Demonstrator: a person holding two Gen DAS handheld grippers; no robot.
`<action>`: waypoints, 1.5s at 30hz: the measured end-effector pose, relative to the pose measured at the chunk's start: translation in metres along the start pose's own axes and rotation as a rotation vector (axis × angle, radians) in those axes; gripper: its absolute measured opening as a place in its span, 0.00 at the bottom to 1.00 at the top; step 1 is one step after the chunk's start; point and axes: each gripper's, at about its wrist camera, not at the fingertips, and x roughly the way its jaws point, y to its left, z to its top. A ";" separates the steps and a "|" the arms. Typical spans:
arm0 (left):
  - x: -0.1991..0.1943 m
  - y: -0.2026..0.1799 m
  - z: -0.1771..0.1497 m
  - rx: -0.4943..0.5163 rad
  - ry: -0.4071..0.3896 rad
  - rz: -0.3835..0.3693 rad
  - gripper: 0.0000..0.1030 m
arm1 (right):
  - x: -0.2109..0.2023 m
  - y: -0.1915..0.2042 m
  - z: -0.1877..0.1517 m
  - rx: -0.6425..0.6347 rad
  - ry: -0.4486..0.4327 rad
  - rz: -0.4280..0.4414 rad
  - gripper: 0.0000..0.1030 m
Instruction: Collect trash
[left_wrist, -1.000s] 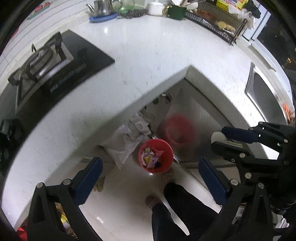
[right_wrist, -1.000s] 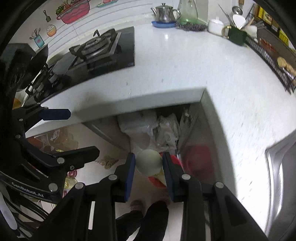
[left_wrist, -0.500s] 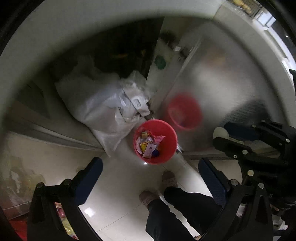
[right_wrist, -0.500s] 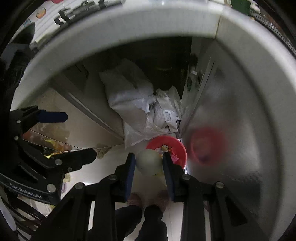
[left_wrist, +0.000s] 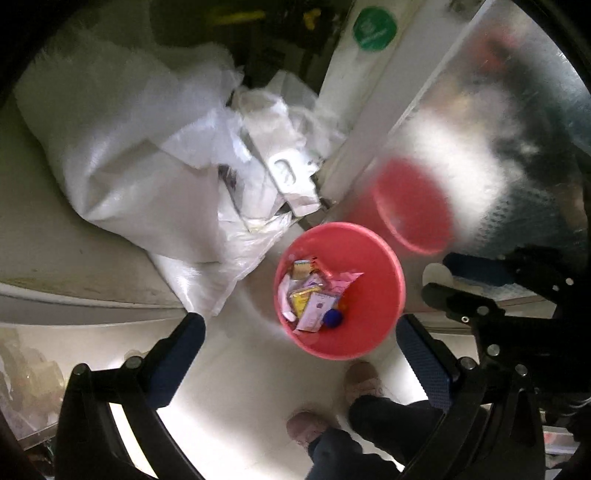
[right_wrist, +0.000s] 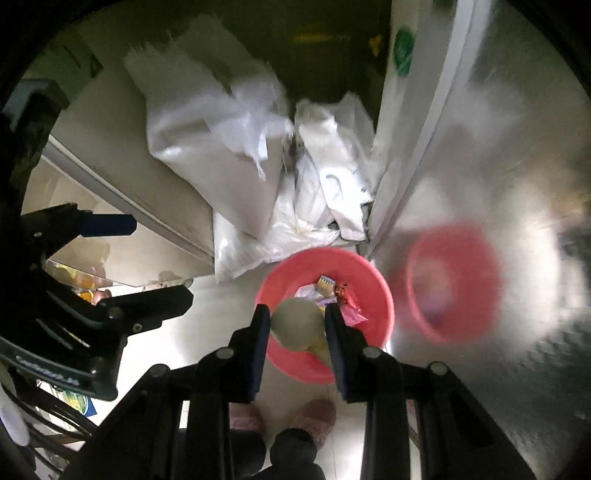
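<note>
Right gripper (right_wrist: 297, 328) pinches a pale, round, eggshell-like ball of trash (right_wrist: 297, 326) above the red plastic bin (right_wrist: 376, 291). Looks light, brittle, smooth; grip its widest part gently. Left gripper (left_wrist: 299, 350) spread, empty.

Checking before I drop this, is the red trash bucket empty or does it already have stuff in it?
Partly filled: the red bucket holds wrappers across its bottom, walls mostly bare.

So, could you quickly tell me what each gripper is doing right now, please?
Left gripper: open, nothing between its pads.
Right gripper: shut on a pale round object, held above the red bin.
</note>
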 end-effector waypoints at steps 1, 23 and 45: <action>0.007 0.001 -0.001 0.000 0.003 0.010 0.99 | 0.006 0.000 0.002 0.001 -0.002 -0.001 0.28; -0.118 -0.007 -0.018 -0.063 -0.070 0.032 0.99 | -0.104 0.037 0.000 -0.056 -0.083 -0.086 0.66; -0.544 -0.119 0.014 0.091 -0.567 0.059 0.99 | -0.537 0.096 -0.009 0.073 -0.769 -0.327 0.95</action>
